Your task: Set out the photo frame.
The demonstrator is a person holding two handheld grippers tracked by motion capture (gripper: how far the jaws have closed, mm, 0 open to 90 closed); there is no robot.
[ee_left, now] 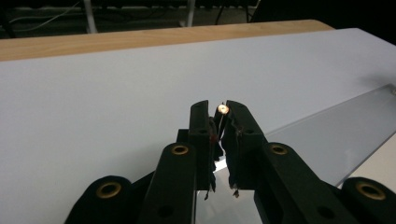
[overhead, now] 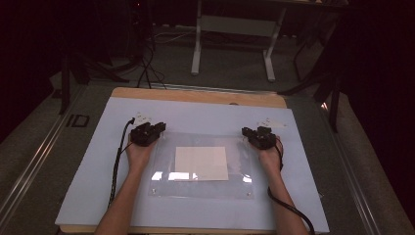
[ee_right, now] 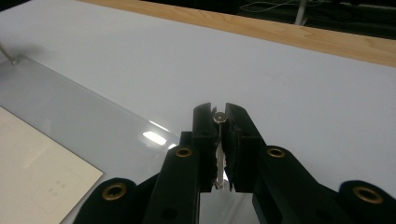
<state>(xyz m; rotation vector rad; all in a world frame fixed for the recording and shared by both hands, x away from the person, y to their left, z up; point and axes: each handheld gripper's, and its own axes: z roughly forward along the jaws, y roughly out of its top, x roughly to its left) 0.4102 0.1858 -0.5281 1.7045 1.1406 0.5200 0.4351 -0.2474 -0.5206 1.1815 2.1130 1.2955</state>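
Hand-held gripper (ee_right: pixel 219 112) clamps screw (ee_right: pixel 219 117) — clear sheet (ee_right: pixel 70 112) below

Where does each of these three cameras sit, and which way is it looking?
High view: above the near table edge, looking forward and down on the clear plastic sheet over white paper; both forearms and grippers show.
Left gripper view: rides the left gripper, looking along its black jaws, shut on a small metal stud at the sheet's corner.
Right gripper view: rides the right gripper, jaws shut on another stud.
Both gripper views share the sheet and the pale blue mat.
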